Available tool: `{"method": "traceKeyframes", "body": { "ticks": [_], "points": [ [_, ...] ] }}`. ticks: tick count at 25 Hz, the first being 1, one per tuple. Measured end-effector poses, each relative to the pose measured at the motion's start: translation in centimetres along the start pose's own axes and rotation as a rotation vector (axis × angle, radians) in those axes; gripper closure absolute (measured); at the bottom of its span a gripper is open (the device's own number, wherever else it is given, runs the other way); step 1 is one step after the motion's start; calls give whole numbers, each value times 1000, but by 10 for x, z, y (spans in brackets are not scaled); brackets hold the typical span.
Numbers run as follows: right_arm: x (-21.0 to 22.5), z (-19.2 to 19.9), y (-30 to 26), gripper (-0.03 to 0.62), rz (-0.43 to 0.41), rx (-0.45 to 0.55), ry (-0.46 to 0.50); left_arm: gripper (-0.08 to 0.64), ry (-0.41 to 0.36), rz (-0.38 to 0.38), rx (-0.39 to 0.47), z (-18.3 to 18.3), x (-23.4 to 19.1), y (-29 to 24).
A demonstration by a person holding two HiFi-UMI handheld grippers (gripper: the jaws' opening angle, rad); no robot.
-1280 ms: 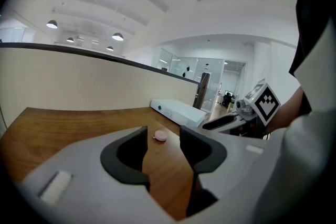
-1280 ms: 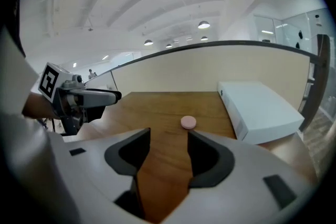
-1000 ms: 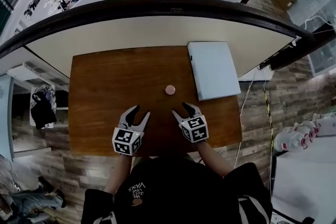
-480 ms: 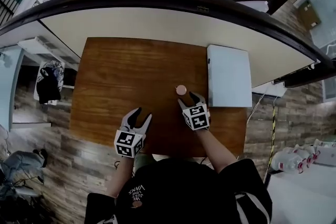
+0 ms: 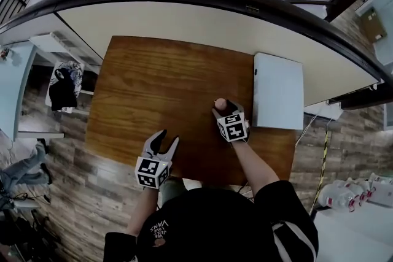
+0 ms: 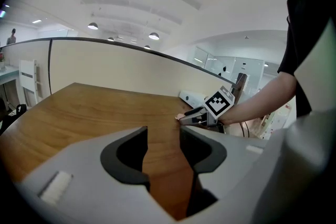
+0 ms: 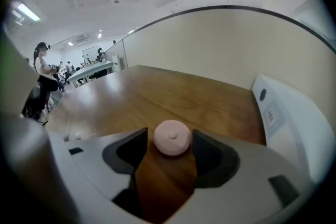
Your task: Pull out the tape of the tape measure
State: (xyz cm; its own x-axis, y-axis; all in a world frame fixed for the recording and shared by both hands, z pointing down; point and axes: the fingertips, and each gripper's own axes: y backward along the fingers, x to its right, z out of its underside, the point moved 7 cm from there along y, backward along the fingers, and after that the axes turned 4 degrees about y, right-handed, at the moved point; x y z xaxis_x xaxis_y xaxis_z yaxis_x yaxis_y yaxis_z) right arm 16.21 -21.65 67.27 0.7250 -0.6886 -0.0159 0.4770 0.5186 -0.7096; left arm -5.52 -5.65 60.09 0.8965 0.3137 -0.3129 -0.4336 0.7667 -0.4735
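Observation:
The tape measure [image 5: 219, 103] is a small round pink case lying flat on the brown wooden table [image 5: 153, 89], right of the middle. My right gripper [image 5: 222, 108] has reached it. In the right gripper view the case [image 7: 171, 137] sits between the two fingertips of that gripper [image 7: 169, 140], whose jaws are opening, with a small gap at the left pad. No tape shows outside the case. My left gripper [image 5: 168, 137] hovers open and empty near the table's front edge, well left of the case. In the left gripper view its jaws [image 6: 164, 136] frame bare wood.
A flat white box [image 5: 278, 90] lies along the table's right edge, just right of the right gripper, and shows as a white box [image 7: 283, 113] in the right gripper view. A cream partition with a dark rail [image 5: 202, 6] runs behind the table.
My right gripper has moved forward and to the right until its fingertips came around the pink case. The left gripper has kept its place near the front edge.

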Motion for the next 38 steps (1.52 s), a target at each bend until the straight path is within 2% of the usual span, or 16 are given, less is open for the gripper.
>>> {"method": "traceKeyframes", "body": {
  "ticks": [7,13,16,21,25,28,33,38],
  "points": [
    [0,-1,-6,356,15,-5,-10,382,20,-24,-7,9,-7,11],
    [2,-1,-3,367,17,-19,35,382,-2,6,-15,7,-7,7],
    [-3,-6,5,367,2,-30,117,382,-26,28,-18,0,-8,4],
    [-11,-29,34,367,-27,-17,364,382,-96,86,-27,-11,-8,-8],
    [-19,-52,64,367,-40,8,500,382,-138,150,-18,-23,-4,-23],
    [-27,-68,88,367,-39,30,575,382,-188,213,-1,-37,4,-33],
    [-43,-93,126,367,-2,78,694,382,-340,329,-7,-57,20,-48],
    [-62,-115,155,367,43,136,763,382,-451,441,36,-82,35,-56]
  ]
}}
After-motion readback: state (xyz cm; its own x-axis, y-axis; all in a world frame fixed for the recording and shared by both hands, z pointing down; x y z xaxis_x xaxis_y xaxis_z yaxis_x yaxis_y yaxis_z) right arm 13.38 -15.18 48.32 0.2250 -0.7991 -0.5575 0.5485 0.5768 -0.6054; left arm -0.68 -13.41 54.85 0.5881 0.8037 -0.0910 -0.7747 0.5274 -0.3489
